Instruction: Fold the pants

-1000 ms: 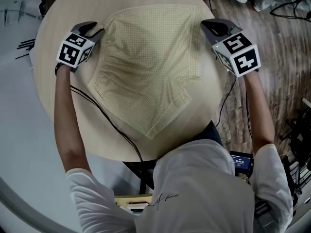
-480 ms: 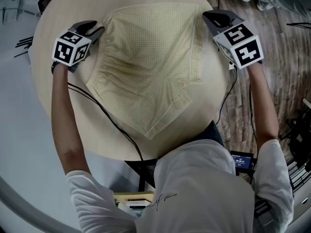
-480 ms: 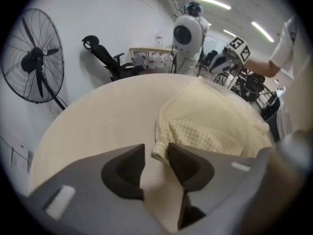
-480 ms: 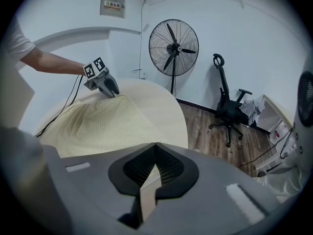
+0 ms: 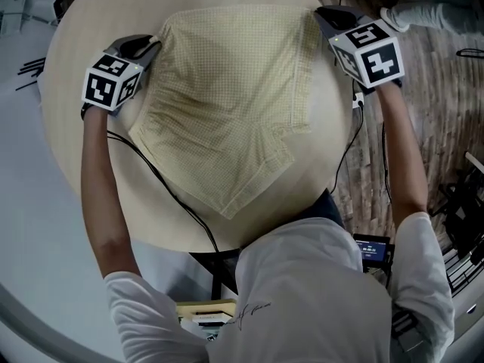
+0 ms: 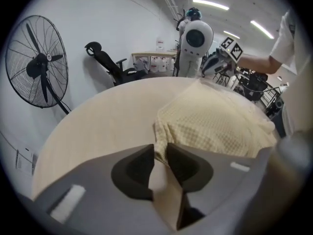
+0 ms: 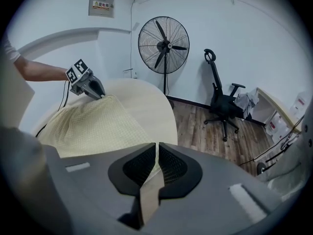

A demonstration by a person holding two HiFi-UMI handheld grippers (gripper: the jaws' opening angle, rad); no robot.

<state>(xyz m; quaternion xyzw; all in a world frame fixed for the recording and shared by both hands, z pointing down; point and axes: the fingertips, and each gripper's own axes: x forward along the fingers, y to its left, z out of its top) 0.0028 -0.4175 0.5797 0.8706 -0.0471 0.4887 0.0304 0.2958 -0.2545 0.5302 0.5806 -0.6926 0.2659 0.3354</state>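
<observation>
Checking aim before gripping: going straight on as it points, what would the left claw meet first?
The corner of the pants, between the closing jaws of the left claw; beneath it, likely the table.

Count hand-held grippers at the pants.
2. Left hand-held gripper at the pants' far-left corner, jaws closing with that corner between them; right hand-held gripper at the far-right corner, shut on it. None hidden.
</observation>
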